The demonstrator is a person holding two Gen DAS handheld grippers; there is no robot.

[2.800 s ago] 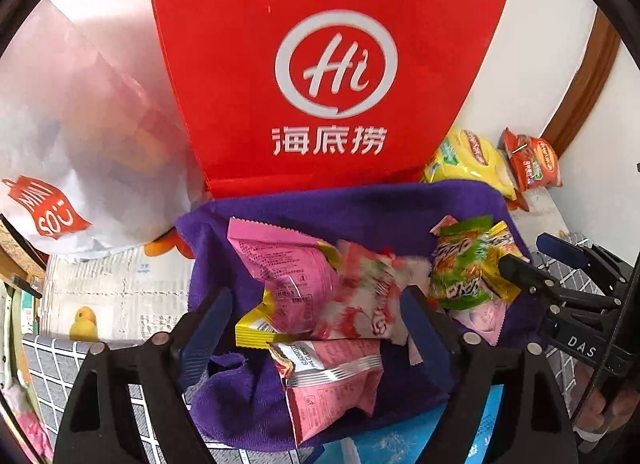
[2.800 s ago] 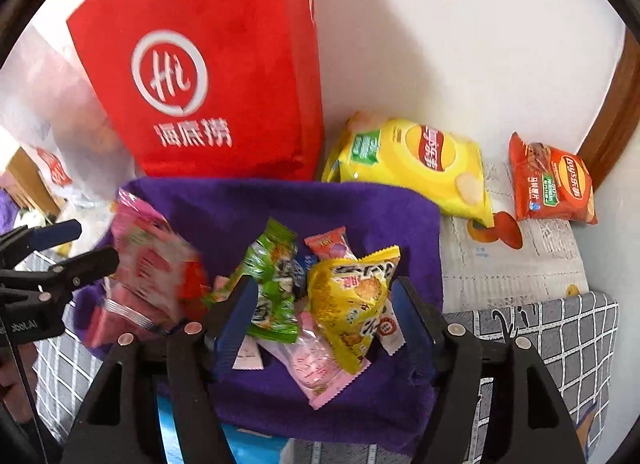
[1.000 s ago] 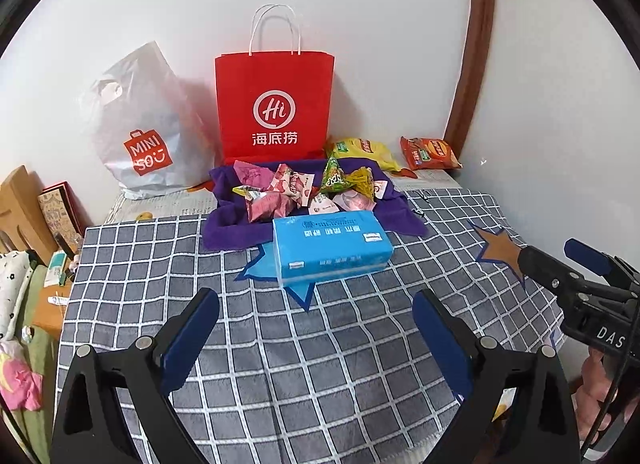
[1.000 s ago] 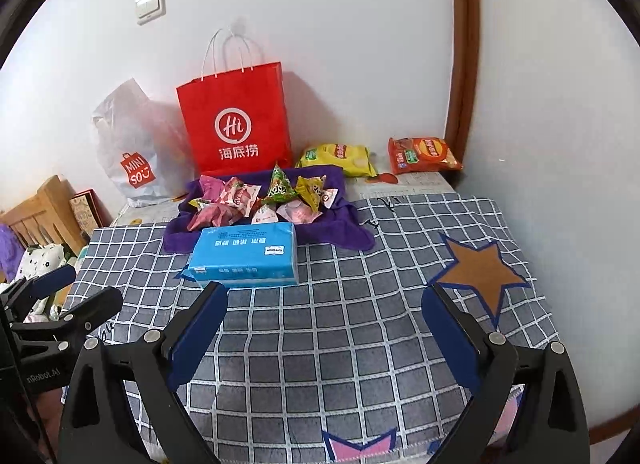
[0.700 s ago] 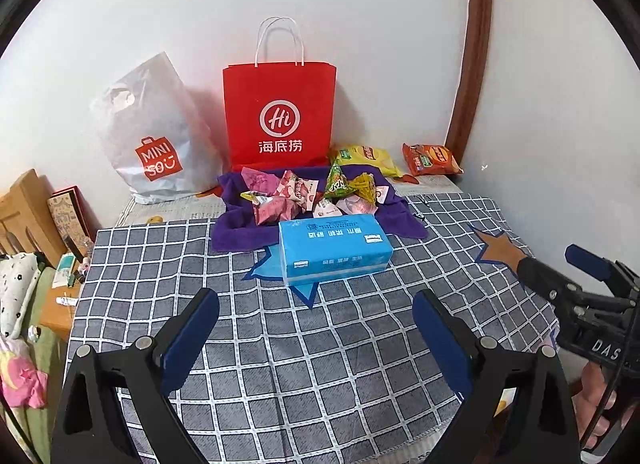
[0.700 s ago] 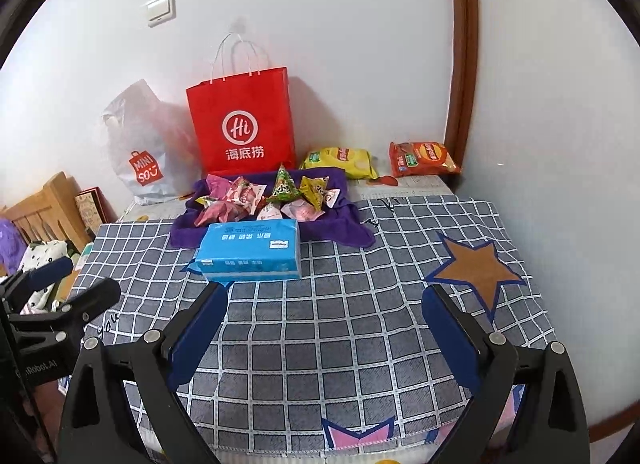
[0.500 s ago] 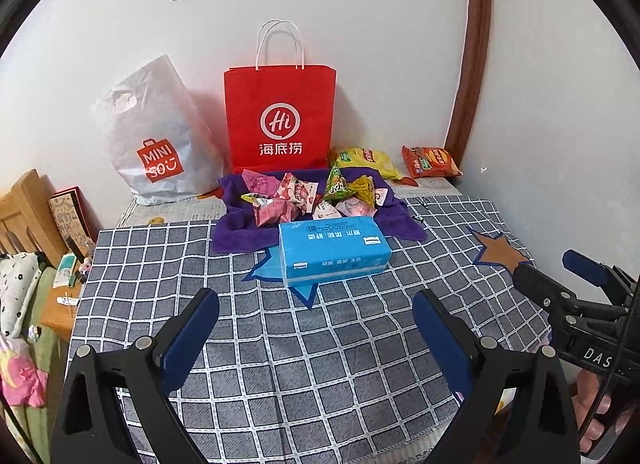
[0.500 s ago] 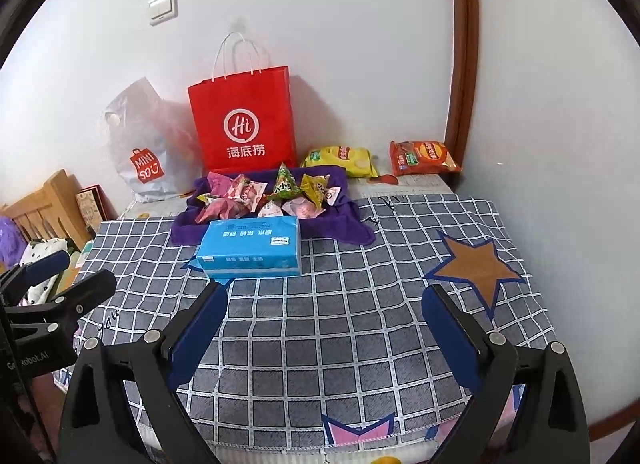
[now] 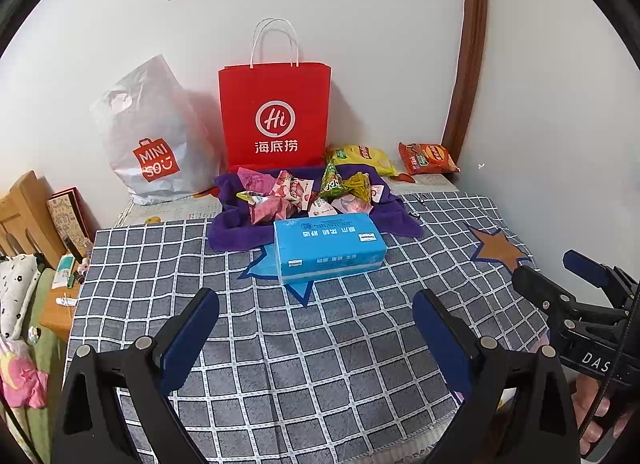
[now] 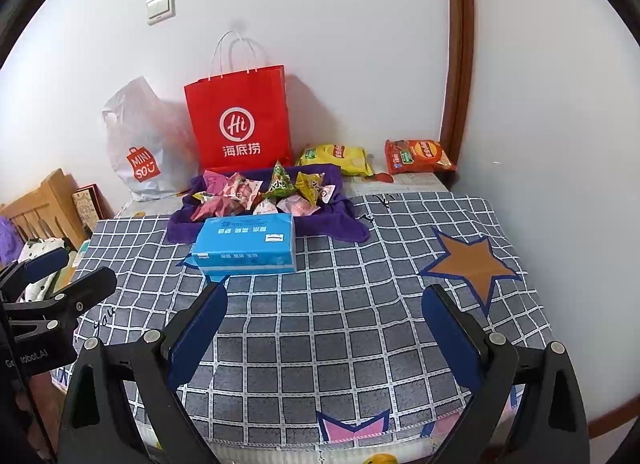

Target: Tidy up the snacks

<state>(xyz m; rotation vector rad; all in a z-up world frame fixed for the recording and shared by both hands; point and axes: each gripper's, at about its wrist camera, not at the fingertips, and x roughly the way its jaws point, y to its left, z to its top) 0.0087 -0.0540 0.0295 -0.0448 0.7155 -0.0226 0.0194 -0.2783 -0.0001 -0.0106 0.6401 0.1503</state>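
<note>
Several small snack packets (image 9: 304, 192) lie in a pile on a purple cloth (image 9: 236, 232) at the back of the table, in front of a red paper bag (image 9: 276, 116); the pile (image 10: 264, 192), cloth (image 10: 340, 220) and red bag (image 10: 240, 120) show in the right wrist view too. A yellow chip bag (image 9: 362, 158) and an orange chip bag (image 9: 426, 158) lie to the right by the wall. My left gripper (image 9: 316, 324) and right gripper (image 10: 324, 324) are open and empty, held over the table's near edge, far from the snacks.
A blue tissue pack (image 9: 330, 246) lies in front of the cloth on the grey checked tablecloth (image 9: 280, 344). A white MINISO plastic bag (image 9: 156, 136) stands at the back left. Wooden furniture (image 9: 24, 216) and clutter sit left of the table. Walls close the back and right.
Both grippers have pulled far back from the snack pile, from right over the purple cloth to the table's near edge. They stay open. In the last half second little moved.
</note>
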